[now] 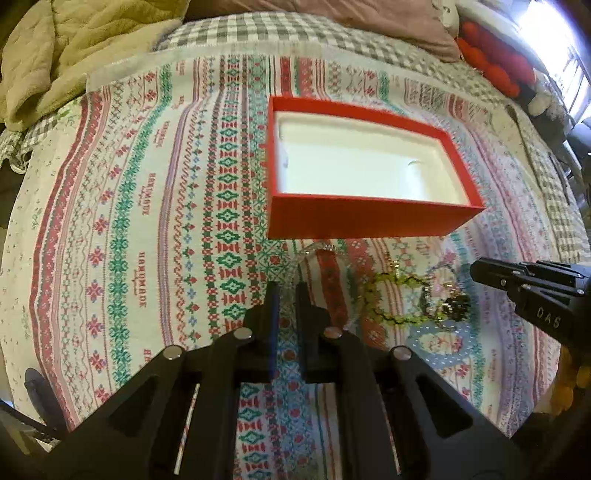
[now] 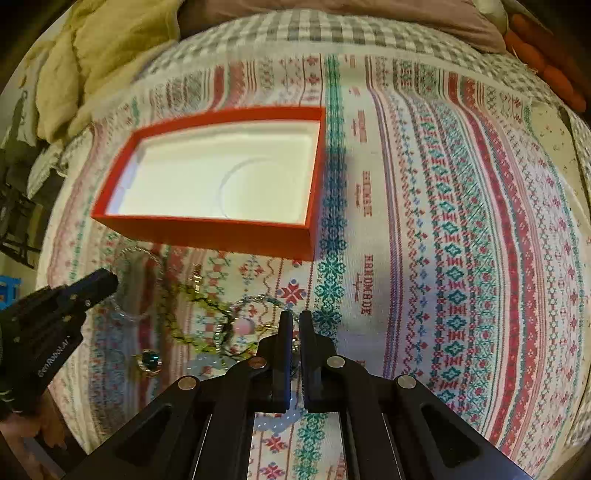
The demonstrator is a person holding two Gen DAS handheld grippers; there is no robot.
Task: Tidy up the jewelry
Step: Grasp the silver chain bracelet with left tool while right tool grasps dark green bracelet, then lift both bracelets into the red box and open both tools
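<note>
A red box [image 1: 369,221] with an empty white lining lies open on the patterned bedspread; it also shows in the right wrist view [image 2: 207,230]. In front of it lies a heap of jewelry: a yellow-green bead necklace [image 1: 384,295] [image 2: 192,295], a clear bead bracelet [image 1: 317,251] [image 2: 129,314], a blue-stone ring [image 2: 149,360] and a pale bangle [image 2: 207,363]. My left gripper [image 1: 286,291] hovers by the clear bracelet, jaws nearly closed and empty. My right gripper [image 2: 294,317] sits over the heap's right edge, jaws nearly closed, nothing visibly held.
A yellow-green blanket [image 1: 74,55] is bunched at the far left. A mauve pillow [image 1: 369,22] and a red knitted item [image 1: 495,62] lie at the back. The patterned spread [image 2: 461,240] stretches wide to the right of the box.
</note>
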